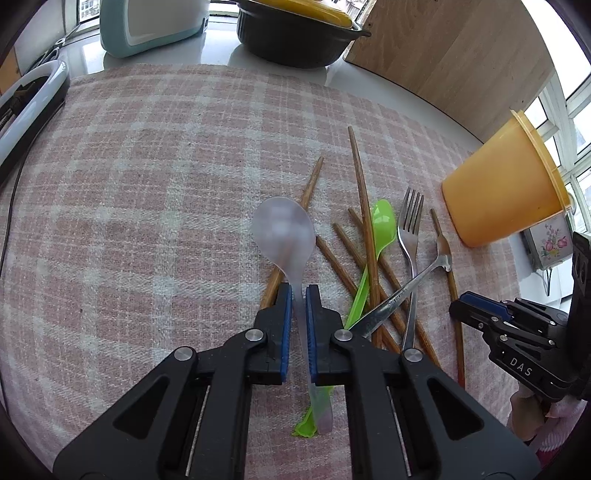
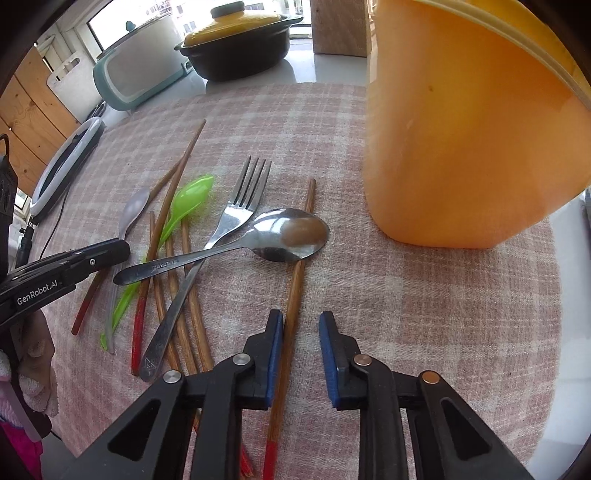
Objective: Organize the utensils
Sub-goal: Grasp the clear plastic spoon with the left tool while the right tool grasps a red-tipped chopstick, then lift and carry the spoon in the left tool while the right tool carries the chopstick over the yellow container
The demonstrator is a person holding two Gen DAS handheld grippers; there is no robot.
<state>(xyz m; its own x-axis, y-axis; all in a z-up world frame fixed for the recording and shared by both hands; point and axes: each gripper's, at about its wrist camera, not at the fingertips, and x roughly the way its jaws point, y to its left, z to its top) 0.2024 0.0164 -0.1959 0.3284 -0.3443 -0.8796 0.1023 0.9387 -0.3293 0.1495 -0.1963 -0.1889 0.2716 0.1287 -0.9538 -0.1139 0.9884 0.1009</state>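
My left gripper (image 1: 298, 290) is shut on the handle of a translucent plastic spoon (image 1: 283, 230), its bowl pointing forward over the cloth. It also shows in the right wrist view (image 2: 133, 210). Beside it lie a green plastic spoon (image 1: 382, 221), a metal fork (image 1: 412, 221), a metal spoon (image 2: 288, 234) and several wooden chopsticks (image 1: 364, 206). My right gripper (image 2: 301, 317) is open and empty, low over one chopstick (image 2: 295, 295) that runs past its left finger. An orange plastic cup (image 2: 461, 129) stands at the right.
A pink checked cloth (image 1: 147, 184) covers the table. At the back stand a black pot with a yellow lid (image 1: 295, 33), a teal appliance (image 1: 147, 26) and a wooden board (image 1: 461, 48). A white ring light (image 1: 33, 103) lies at the left edge.
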